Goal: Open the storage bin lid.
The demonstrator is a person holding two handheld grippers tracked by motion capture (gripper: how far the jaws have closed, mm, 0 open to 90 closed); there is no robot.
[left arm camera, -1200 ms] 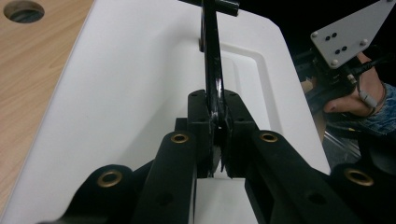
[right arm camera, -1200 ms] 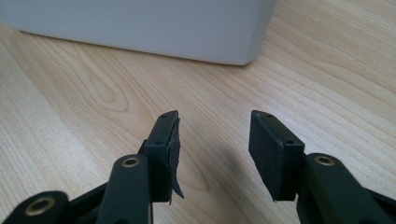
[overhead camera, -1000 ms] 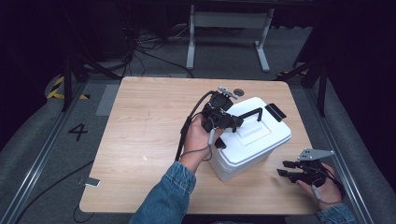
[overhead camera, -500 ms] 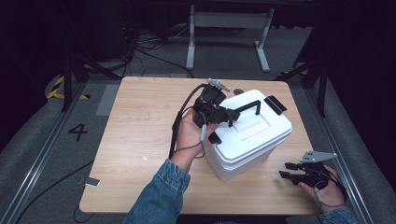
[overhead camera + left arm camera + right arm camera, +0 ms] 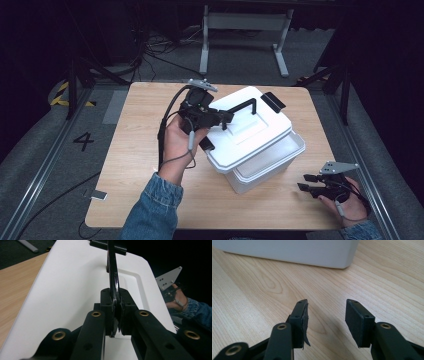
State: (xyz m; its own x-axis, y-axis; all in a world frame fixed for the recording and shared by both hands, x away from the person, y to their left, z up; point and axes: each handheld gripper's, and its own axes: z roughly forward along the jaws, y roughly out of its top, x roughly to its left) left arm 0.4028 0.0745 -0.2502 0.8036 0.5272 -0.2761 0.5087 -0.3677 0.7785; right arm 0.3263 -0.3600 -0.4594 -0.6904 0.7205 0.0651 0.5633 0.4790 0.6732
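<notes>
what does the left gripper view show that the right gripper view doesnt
The left gripper view has the left gripper with its jaws shut on the black handle of the white lid, and farther off the person's other hand under a grey plate.

The right gripper view has the right gripper with its jaws open and nothing between them, low over the table, and the white box at its bottom edge.

Both share the wooden table, seen from just above it.

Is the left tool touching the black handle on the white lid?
Touching. In the left gripper view, the left tool is clamped on the black handle.
</notes>
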